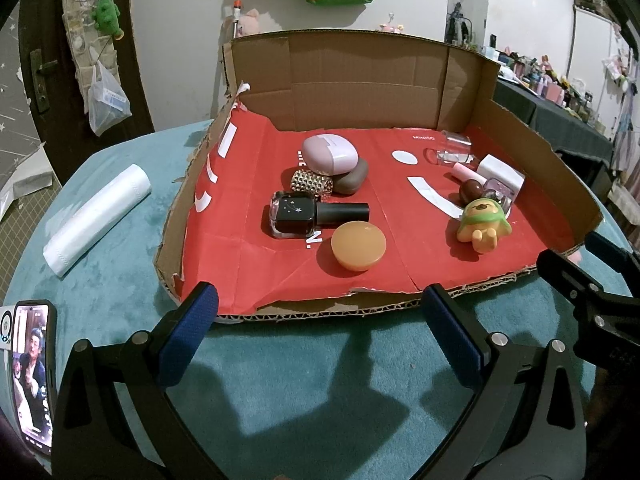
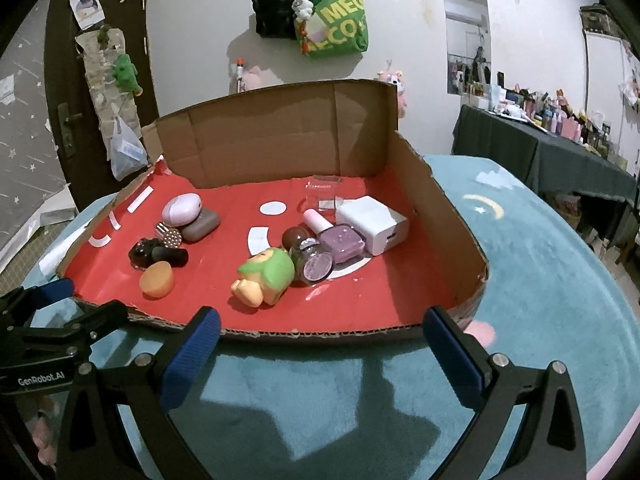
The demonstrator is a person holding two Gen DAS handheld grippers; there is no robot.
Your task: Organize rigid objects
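A cardboard tray (image 1: 360,310) (image 2: 320,334) lined with red paper holds two clusters. On the left: a black nail polish bottle (image 1: 308,216) (image 2: 160,255), an orange cap (image 1: 358,245) (image 2: 157,279), a studded gold cylinder (image 1: 312,184), a pink case (image 1: 328,153) (image 2: 182,208) on a brown one. On the right: a green-hooded toy figure (image 1: 482,220) (image 2: 266,276), a purple polish bottle (image 2: 340,240), a white charger (image 2: 372,224), a clear box (image 1: 454,148). My left gripper (image 1: 320,312) and right gripper (image 2: 320,332) are open and empty at the tray's front edge.
A white plastic roll (image 1: 96,220) lies left of the tray on the teal tablecloth (image 1: 320,380). A phone (image 1: 34,372) lies at the near left. The right gripper's fingers (image 1: 580,280) show at the left view's right side. A cluttered dark table (image 2: 540,152) stands at the back right.
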